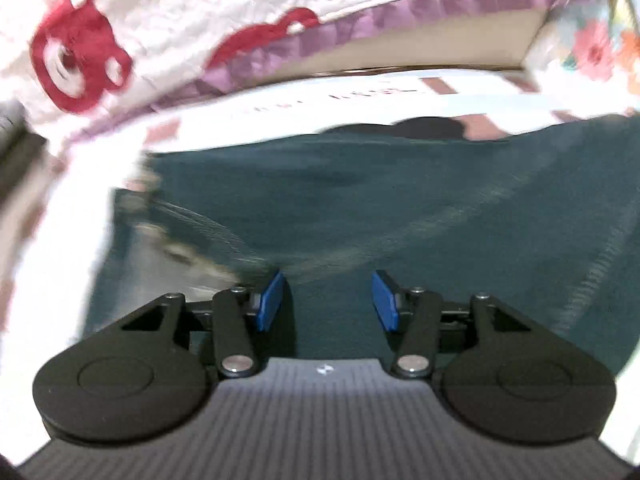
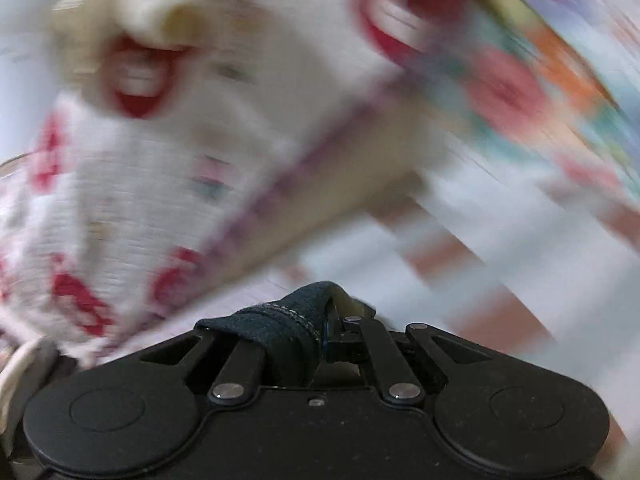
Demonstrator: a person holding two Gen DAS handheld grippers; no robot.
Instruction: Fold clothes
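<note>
A dark teal garment lies spread on a white and pink checked bed sheet in the left wrist view. My left gripper is open just above the garment, its blue pads apart with nothing between them. In the right wrist view my right gripper is shut on a bunched edge of the same dark garment, which drapes over the left finger. That view is heavily blurred by motion.
A white quilt with red bear prints and a purple border lies beyond the garment; it also shows in the right wrist view. A floral fabric sits at the far right, also seen in the right wrist view.
</note>
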